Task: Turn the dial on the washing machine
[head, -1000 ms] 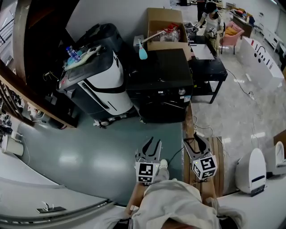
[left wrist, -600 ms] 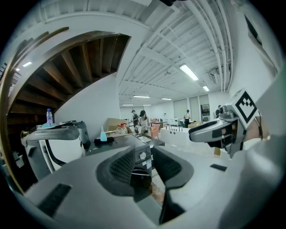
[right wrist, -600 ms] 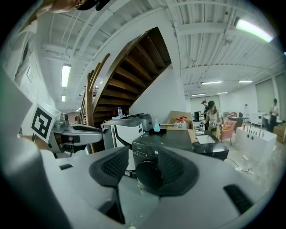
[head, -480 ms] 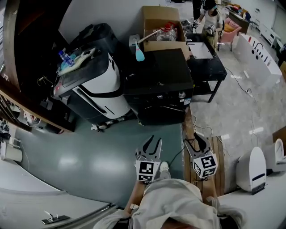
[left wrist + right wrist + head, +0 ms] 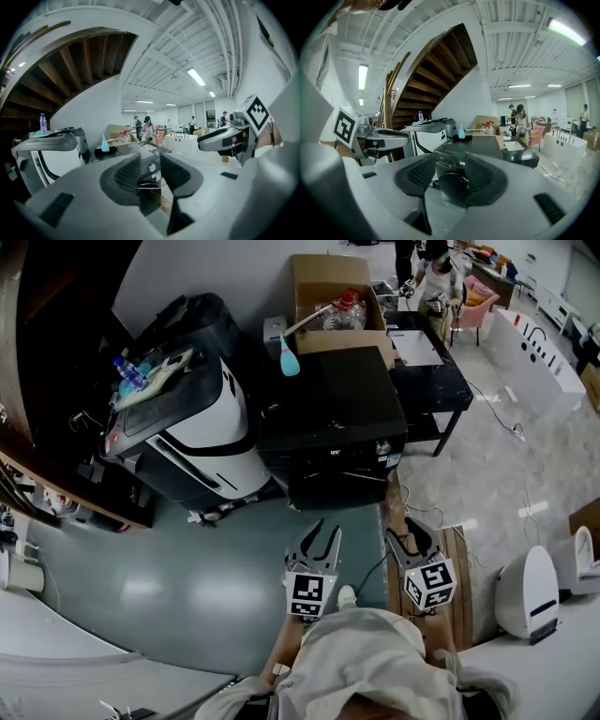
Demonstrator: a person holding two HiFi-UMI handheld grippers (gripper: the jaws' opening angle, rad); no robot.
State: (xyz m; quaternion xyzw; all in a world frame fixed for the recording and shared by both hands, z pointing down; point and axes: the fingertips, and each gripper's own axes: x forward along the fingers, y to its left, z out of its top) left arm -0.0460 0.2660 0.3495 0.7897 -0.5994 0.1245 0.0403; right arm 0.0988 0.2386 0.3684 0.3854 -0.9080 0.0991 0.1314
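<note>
The dial (image 5: 382, 447) is the small round knob at the upper right corner of the black washing machine's (image 5: 333, 418) front panel, just above the door. It is well apart from both of your tools, with open floor (image 5: 187, 559) between you and the machine.

The step in hand looks like the approach. Close that gap first, and stop square to the front panel.

Your right hand-held gripper (image 5: 412, 532) sits on the dial's side, so it seems the natural one to use. Its jaws have just been closing to a narrow gap and grasp nothing. Spread them wider than the knob before you arrive.

Bring the pads onto opposite sides of the dial, clench firmly, then roll your wrist about the knob's axis.

Your left hand-held gripper (image 5: 325, 532) is released, with its jaws wide apart and empty. Keep it clear of the panel, and watch the cable (image 5: 427, 512) on the floor near your feet.
</note>
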